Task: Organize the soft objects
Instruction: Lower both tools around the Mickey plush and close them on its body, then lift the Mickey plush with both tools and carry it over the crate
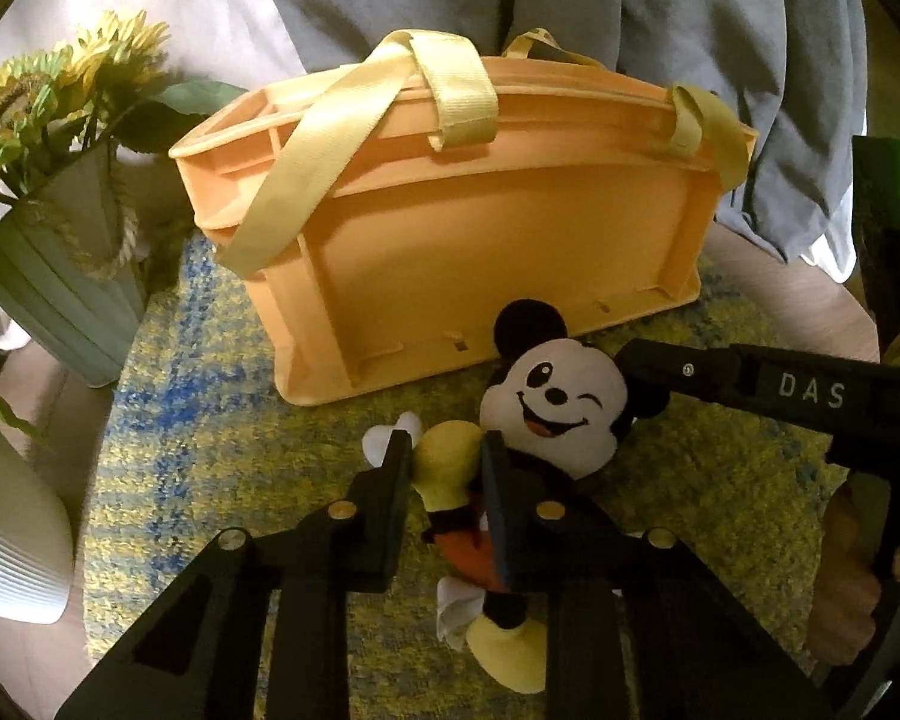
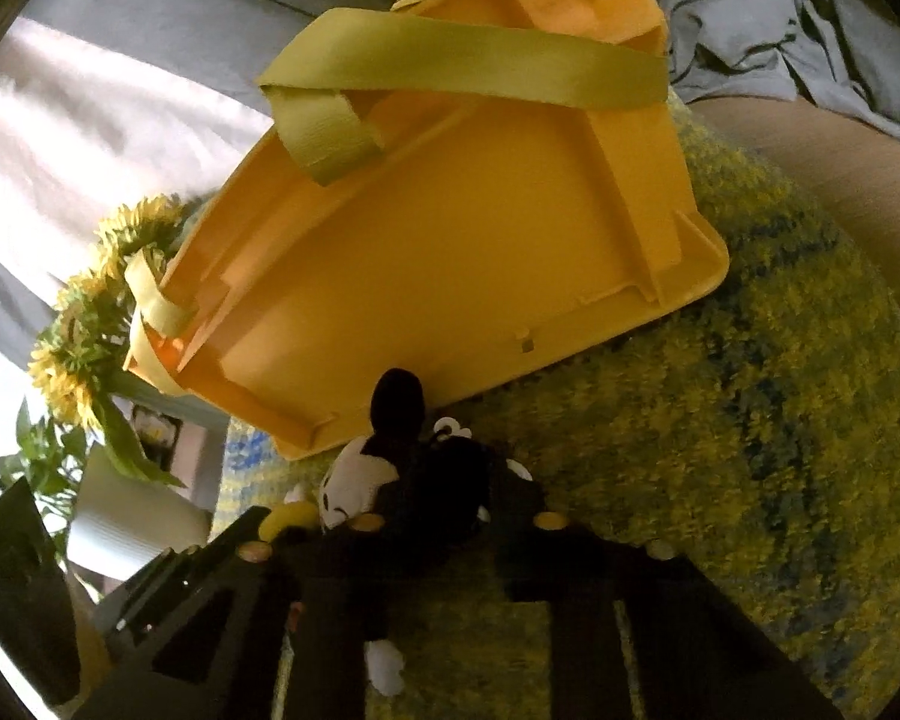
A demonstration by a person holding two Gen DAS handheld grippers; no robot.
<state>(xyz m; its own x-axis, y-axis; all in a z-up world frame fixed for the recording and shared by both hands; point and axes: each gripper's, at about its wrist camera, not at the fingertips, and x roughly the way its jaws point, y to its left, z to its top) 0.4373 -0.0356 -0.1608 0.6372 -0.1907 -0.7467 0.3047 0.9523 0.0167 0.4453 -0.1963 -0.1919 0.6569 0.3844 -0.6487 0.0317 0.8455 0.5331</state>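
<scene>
Your left gripper (image 1: 444, 450) pinched the plush mouse's (image 1: 555, 405) yellow arm; your right gripper (image 2: 450, 480) clamped its head. Toy lay on the rug (image 1: 210, 420) before the orange basket (image 1: 480, 252). Light, squashy, probably floppy: the torso grips better.

Plush cloth mouse toy (image 1: 555, 402), smooth matt plastic crate (image 1: 480, 228) with woven straps, shaggy rug (image 1: 210, 420)

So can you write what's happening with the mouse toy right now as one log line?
stage: grasp | left gripper: shut on mouse plush foot | right gripper: shut on its head | orange basket: behind plush | yellow rug: under plush
</scene>
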